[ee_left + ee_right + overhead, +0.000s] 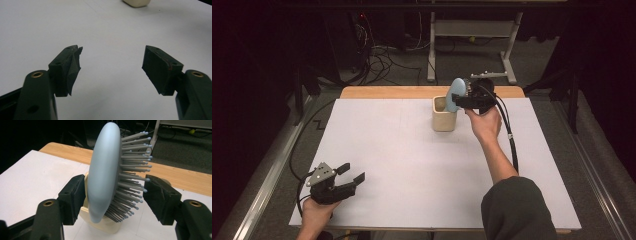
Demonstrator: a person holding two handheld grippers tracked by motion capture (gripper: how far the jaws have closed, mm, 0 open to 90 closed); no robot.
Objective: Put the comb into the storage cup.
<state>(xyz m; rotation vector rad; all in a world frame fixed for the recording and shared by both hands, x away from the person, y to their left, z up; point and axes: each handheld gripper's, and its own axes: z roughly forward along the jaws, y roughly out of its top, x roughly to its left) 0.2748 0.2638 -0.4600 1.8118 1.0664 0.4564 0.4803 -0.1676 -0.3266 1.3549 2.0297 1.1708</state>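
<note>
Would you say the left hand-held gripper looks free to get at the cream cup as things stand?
Probably yes: the left hand-held gripper is open, and only bare white table lies between it and the cream cup. The hairbrush and right hand-held gripper crowd its top.

Your table (422,92) is light wood, covered almost edge to edge by a white sheet (412,165); a bare wooden strip shows along the far edge. One cream cup (444,120) stands on the sheet, directly below your right gripper (462,100), well apart from your left gripper (349,180).
</note>
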